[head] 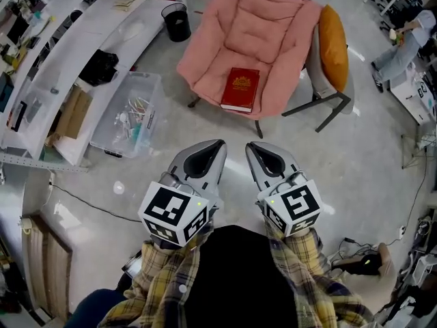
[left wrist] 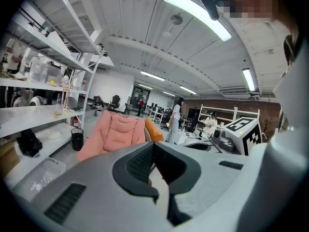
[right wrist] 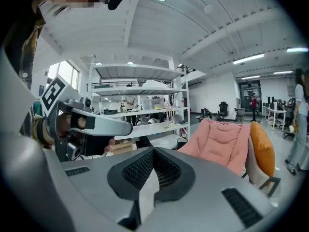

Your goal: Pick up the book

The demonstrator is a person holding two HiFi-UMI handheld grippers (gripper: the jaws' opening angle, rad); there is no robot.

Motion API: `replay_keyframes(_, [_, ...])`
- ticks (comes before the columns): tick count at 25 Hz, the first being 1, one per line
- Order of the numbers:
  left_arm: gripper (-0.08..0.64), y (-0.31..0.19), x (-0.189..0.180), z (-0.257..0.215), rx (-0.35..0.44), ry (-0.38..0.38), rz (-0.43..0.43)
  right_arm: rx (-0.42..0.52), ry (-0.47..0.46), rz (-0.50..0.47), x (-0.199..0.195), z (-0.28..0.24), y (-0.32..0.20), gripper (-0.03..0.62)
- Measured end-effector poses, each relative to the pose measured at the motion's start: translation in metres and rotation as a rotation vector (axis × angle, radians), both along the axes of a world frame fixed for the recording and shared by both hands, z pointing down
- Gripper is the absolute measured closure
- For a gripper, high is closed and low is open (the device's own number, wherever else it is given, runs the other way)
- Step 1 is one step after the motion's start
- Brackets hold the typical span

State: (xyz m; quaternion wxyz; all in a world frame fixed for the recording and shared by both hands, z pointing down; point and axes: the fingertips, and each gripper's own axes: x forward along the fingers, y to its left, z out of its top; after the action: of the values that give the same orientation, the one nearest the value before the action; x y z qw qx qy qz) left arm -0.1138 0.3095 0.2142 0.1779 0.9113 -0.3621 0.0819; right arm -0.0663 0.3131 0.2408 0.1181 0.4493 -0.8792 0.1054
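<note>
Well ahead of left gripper and right gripper, book lies on armchair.

Glossy grey floor, pink armchair standing on it.
Holds a red book flat near the seat's front edge, cover up; orange cushion propped on edge along the chair's right side. Black bin on the floor just beside the chair, toward the white shelving. Clear plastic tub on the floor between chair and shelving, small bits inside, too small to tell. Shelving along the picture's left carries a black bag and brown cardboard. Cables trailing over the floor at far right.
</note>
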Motion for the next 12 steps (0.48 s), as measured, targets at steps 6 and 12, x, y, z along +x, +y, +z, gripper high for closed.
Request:
replay_keyframes(6, [0.557, -0.037, -0.020, 0.012, -0.032, -0.005, 0.025, -0.038, -0.021, 0.043, -0.015, 0.007, -0.030, 0.578])
replay_keyframes(12, [0.557, -0.067, -0.015, 0.025, -0.075, 0.000, 0.040, -0.077, -0.020, 0.065, -0.009, 0.019, -0.056, 0.578])
